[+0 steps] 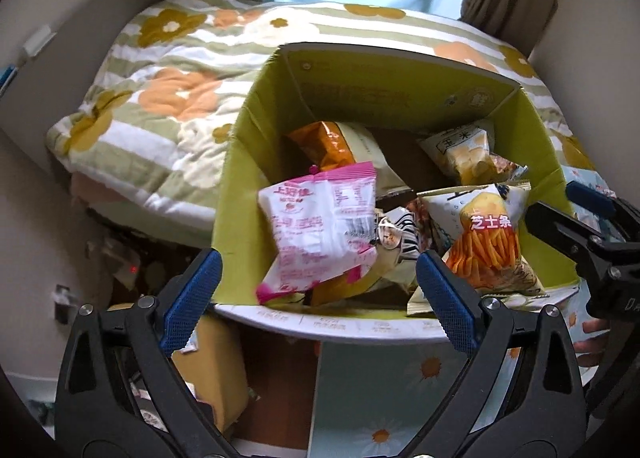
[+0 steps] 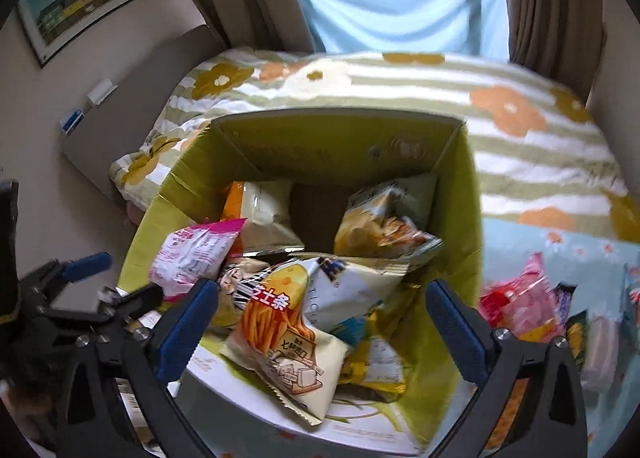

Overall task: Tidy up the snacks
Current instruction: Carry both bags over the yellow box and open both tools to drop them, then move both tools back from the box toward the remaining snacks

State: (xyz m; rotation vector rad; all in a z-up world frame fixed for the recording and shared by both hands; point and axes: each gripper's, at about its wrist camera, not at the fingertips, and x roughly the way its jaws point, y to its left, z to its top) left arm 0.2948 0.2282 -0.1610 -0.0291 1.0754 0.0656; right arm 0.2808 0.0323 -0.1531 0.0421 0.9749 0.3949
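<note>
An open cardboard box with a yellow-green inside holds several snack bags. A pink-and-white bag lies at its left side, blurred. A cheese-stick bag with orange sticks lies at the near side. An orange bag and a corn-puff bag lie farther back. My left gripper is open and empty above the box's near edge. My right gripper is open and empty above the cheese-stick bag.
The box stands against a bed with a flowered, striped quilt. More snack packets lie on a light-blue daisy cloth to the right of the box. A yellow packet lies below the box's left corner.
</note>
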